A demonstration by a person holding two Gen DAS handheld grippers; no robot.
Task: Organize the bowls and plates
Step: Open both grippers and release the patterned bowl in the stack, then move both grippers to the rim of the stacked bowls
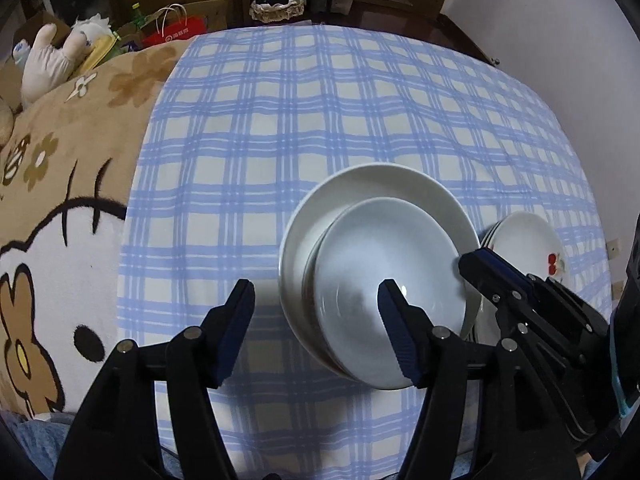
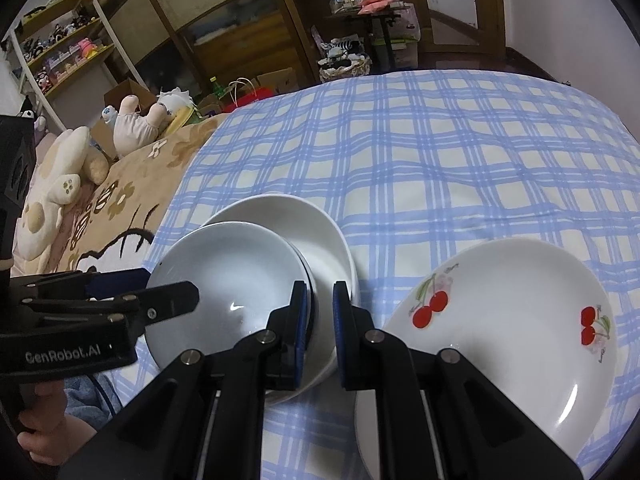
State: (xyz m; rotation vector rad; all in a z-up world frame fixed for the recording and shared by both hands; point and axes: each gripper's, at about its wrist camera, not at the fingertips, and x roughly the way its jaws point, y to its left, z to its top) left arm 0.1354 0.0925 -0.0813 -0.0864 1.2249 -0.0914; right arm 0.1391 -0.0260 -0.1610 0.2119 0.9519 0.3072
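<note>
Left tool [image 1: 316, 286] gapes, right tool [image 2: 320, 286] pinches stacked bowls [image 2: 240, 276] on checked cloth [image 2: 440, 152]

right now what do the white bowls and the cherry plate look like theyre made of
White bowls: probably glazed ceramic or porcelain; glossy, with a sharp light glint inside the top one. Cherry plate: looks like glazed ceramic or opal glass; smooth white sheen, printed red cherries. Neither can be settled from looks alone.
</note>
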